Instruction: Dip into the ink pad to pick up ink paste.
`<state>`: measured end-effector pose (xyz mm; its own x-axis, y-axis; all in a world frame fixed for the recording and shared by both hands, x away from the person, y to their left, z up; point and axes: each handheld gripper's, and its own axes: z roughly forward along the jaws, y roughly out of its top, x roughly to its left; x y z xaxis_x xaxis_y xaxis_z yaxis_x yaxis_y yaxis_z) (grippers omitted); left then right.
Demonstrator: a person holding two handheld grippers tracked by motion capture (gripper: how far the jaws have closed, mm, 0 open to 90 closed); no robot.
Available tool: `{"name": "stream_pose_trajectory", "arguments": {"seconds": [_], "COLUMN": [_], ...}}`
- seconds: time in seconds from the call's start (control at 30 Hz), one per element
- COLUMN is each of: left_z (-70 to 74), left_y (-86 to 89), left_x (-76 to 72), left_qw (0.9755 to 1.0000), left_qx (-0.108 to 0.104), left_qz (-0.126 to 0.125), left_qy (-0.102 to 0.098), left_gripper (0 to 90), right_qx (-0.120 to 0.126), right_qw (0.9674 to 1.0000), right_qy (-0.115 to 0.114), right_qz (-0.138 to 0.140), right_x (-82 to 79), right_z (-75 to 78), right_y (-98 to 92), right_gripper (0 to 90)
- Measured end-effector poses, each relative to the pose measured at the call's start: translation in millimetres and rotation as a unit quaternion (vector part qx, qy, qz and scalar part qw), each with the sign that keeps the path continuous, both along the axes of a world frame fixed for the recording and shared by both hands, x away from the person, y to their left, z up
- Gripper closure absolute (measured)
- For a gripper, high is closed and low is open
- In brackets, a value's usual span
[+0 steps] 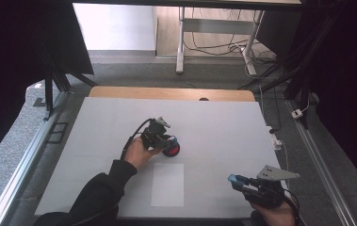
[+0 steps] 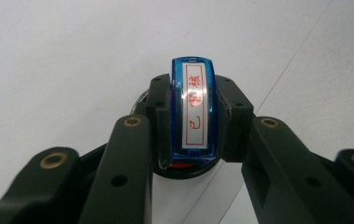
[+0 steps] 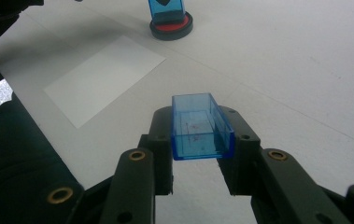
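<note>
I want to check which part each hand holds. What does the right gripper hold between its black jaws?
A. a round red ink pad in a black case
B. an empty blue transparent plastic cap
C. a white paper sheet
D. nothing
B: in the right gripper view, the right gripper is clamped on the empty blue transparent plastic cap; the white paper sheet lies flat on the table.

Even overhead light, soft shadows; dark vignetted edges in high view; near fingers (image 2: 128,154) blurred.

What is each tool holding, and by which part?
Left tool: blue stamp, by its long sides, on the ink pad. Right tool: stamp cap, by its sides.
</note>
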<state>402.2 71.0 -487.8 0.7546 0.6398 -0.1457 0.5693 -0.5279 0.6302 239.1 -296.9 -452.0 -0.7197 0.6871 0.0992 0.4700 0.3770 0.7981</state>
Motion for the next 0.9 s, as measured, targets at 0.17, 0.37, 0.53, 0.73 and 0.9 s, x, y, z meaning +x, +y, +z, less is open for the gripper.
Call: {"name": "stream_pose_trajectory", "arguments": {"seconds": [0.17,0.37,0.53,0.73,0.9], "left_z": [-0.8,-1.2,1.5,1.1,-2.1], "left_y": [2.8,3.2,-10.2,-10.9,-0.7], "left_x": [2.3,2.0,-10.4,-11.1,-5.1], "left_qw": [0.9999,0.9999,0.9985,0.9983,0.9998], "left_qx": [-0.010,-0.011,0.037,0.038,0.000], "left_qz": [0.000,0.001,-0.004,-0.004,0.000], "left_qy": [0.009,0.008,-0.040,-0.044,-0.021], "left_gripper": [70.7,70.6,70.6,70.5,70.5], "right_qx": [0.000,0.003,0.000,-0.002,-0.001], "right_qw": [1.0000,1.0000,1.0000,1.0000,1.0000], "right_qy": [0.000,0.002,0.002,0.004,0.004], "right_qz": [-0.003,-0.004,-0.005,-0.007,-0.007], "right_x": [0.0,0.6,1.3,1.5,2.0], "right_z": [0.0,-0.3,-0.6,-0.3,-0.6], "right_y": [-0.2,-0.5,0.3,0.0,0.5], "right_gripper": [68.2,68.2,68.2,68.2,68.2]}}
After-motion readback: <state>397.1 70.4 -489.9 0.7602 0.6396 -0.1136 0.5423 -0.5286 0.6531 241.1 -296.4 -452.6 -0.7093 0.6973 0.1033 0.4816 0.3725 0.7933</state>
